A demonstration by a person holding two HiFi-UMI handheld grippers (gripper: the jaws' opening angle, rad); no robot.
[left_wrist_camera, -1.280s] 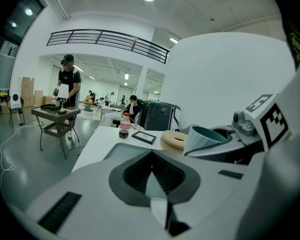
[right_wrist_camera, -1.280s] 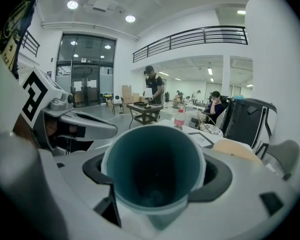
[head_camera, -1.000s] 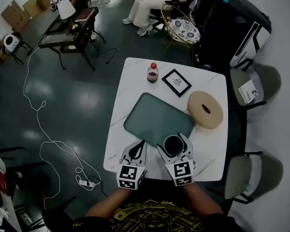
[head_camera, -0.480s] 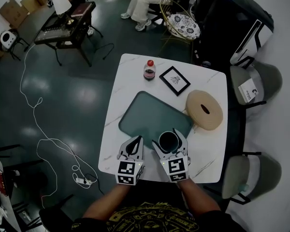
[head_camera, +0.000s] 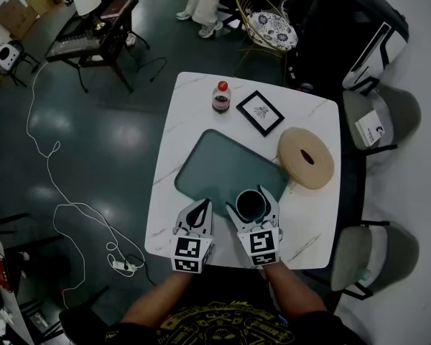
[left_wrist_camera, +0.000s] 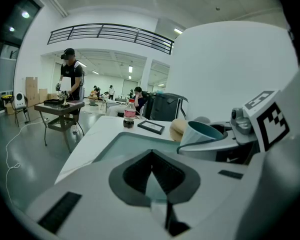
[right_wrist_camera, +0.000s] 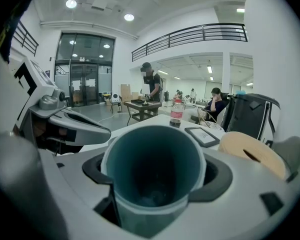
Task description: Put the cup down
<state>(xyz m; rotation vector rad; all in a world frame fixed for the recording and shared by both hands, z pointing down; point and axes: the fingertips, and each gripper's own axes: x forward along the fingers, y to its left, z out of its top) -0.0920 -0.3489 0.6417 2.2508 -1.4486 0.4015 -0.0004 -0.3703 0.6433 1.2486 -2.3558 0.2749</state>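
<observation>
A teal cup [head_camera: 251, 205] with a dark inside stands upright between the jaws of my right gripper [head_camera: 252, 201], which is shut on it over the near edge of the green tray [head_camera: 219, 165]. In the right gripper view the cup [right_wrist_camera: 154, 174] fills the middle, clamped at both sides. Whether its base touches the tray is hidden. My left gripper [head_camera: 200, 208] sits just left of it, shut with nothing in it; its jaws meet in the left gripper view [left_wrist_camera: 153, 181], where the cup [left_wrist_camera: 202, 132] shows at the right.
On the white marble table [head_camera: 194, 99] stand a red-capped bottle [head_camera: 220, 97], a black picture frame [head_camera: 261, 111] and a tan ring-shaped object [head_camera: 306, 157]. Grey chairs [head_camera: 382, 113] stand at the right. A cable [head_camera: 57, 192] lies on the floor to the left.
Both grippers and the cup have shifted slightly left in the view and farther onto the tray's near edge. The grip on the cup is unchanged.
</observation>
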